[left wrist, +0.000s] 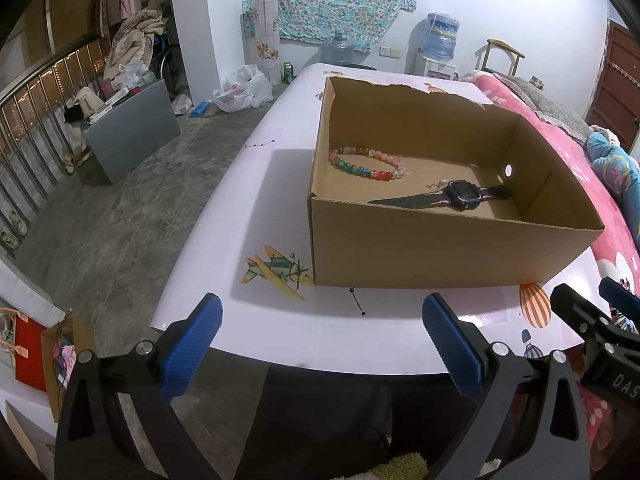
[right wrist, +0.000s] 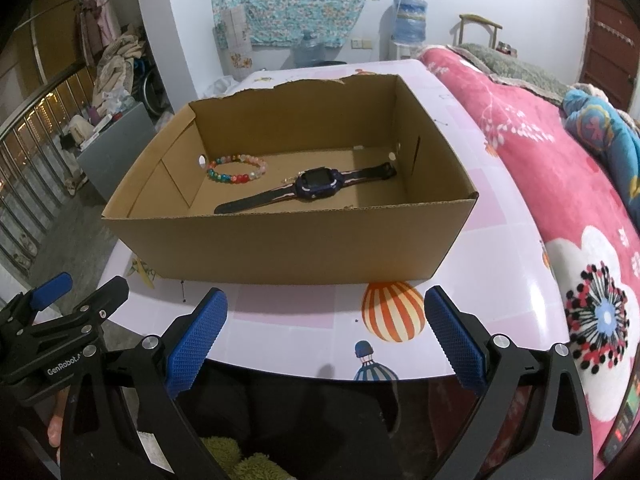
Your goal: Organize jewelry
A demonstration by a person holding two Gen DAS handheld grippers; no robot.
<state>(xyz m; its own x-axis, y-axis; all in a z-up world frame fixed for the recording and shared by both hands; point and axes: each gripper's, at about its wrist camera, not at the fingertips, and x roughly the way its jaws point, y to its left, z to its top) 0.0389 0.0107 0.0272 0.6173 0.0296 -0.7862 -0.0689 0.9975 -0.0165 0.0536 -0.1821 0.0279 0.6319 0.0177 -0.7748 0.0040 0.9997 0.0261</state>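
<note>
Nearest the camera are the blue pads of the left hand-held gripper (left wrist: 322, 344), spread wide with nothing between them, hanging over the near edge of the desk (left wrist: 280, 168). The right hand-held gripper (right wrist: 326, 340) is likewise wide apart and empty, over the same edge beside a balloon print (right wrist: 393, 311); neither touches anything.

The box (right wrist: 280, 240) sits on the desk beyond them, open-topped, and both pieces of jewelry lie on its floor — the bracelet (right wrist: 237, 170) at the far left, the watch (right wrist: 308, 190) to its right, strap laid out flat. They lie near each other but apart. A small gold-coloured bit next to the watch is too small to identify.

The bracelet is probably light and limp, its round beads liable to roll or slip from a pinch; taking it across the strand, not on a single bead, looks safest. The watch seems stiffer at its body and flexible along the strap — the body offers the firmest hold. The box walls will likely force a reach from above.
</note>
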